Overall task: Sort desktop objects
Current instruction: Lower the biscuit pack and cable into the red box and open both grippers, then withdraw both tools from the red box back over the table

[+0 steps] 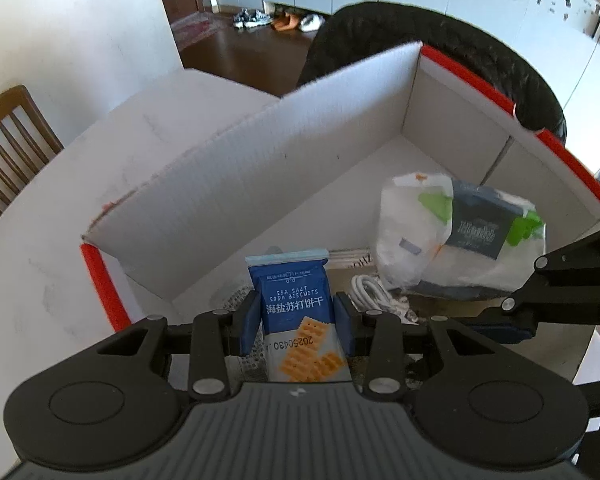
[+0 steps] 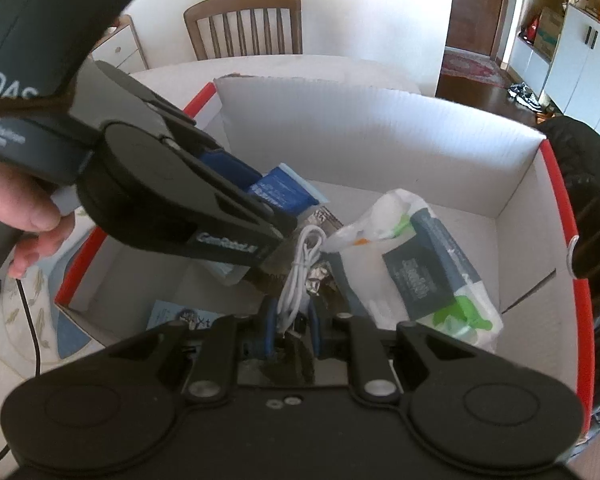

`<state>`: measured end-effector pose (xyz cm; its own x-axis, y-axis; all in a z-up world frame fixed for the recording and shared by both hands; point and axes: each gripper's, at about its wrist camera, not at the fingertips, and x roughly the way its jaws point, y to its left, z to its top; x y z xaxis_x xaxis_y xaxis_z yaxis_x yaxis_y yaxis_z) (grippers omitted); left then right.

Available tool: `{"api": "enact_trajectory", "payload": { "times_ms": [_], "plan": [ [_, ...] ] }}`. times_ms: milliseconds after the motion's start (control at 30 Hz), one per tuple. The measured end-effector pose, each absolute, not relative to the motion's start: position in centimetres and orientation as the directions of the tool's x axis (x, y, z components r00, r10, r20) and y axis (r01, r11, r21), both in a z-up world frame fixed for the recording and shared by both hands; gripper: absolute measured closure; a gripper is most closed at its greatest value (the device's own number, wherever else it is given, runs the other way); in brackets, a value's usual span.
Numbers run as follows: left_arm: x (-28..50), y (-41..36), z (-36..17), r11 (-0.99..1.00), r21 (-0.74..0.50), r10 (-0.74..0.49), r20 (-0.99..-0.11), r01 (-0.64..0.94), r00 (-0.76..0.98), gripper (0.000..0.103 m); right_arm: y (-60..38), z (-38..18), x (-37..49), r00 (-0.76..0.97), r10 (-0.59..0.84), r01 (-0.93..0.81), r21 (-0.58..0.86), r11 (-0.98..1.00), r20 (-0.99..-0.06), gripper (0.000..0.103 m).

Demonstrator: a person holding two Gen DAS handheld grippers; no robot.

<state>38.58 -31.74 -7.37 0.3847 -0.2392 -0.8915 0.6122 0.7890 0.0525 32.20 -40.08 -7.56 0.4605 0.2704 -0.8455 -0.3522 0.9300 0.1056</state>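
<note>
- Blue foil sachet of sea salt soda biscuits [image 1: 296, 312], printed with white lettering and orange crackers: held upright between the blue pads of the left gripper [image 1: 296, 320], whose jaws stand narrow and press on both of its long edges. It hangs inside the box, above the floor near the front corner; the same sachet [image 2: 284, 192] shows in the right wrist view at the tip of the left gripper [image 2: 276, 200].
- Coiled white charging cable [image 2: 300, 276]: its lower end passes between the blue pads of the right gripper [image 2: 294, 334], whose jaws are fully closed on it. The coil [image 1: 374, 294] lies just right of the sachet in the left wrist view.
- White plastic pack with a dark grey label and green patches [image 1: 460, 232]: lies tilted on the box floor, to the right of the cable and touching it; also seen from the right wrist [image 2: 416, 280].
- Open white corrugated cardboard box with red outer edges [image 1: 240, 184]: contains all three items; its tall back flap stands upright.
- White tabletop [image 1: 40, 300]: bears the box.
- A bare hand [image 2: 16, 204] grips the handle of the left gripper at the left edge of the right wrist view.
- Brown wooden slatted chair [image 2: 244, 24]: stands beyond the table.
</note>
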Motion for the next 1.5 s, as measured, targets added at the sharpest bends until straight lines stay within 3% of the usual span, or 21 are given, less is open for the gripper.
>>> {"api": "enact_trajectory", "payload": {
  "times_ms": [300, 800, 1033, 1500],
  "plan": [
    [38.5, -32.1, -7.9, 0.785, 0.039, -0.232, -0.907, 0.618, 0.351, 0.065, -40.1, -7.8, 32.2, 0.448, 0.275, -0.344, 0.121, 0.931, -0.851, 0.086],
    [36.5, -32.0, -7.3, 0.760, 0.046, -0.250, -0.900, 0.648, 0.357, 0.061, -41.2, -6.8, 31.7, 0.453, 0.287, -0.315, 0.150, 0.937, -0.844, 0.074],
    [35.5, -30.7, -5.3, 0.774, 0.031, -0.285, -0.875, 0.632, 0.392, 0.051, -41.7, -5.6, 30.9, 0.472, 0.295, -0.329, 0.144, 0.933, -0.831, 0.067],
    [31.4, -28.5, -0.8, 0.799, -0.007, -0.367, -0.798, 0.602, 0.478, 0.051, -42.9, -2.3, 28.6, 0.535, 0.325, -0.349, 0.146, 0.926, -0.780, 0.059]
  ]
}}
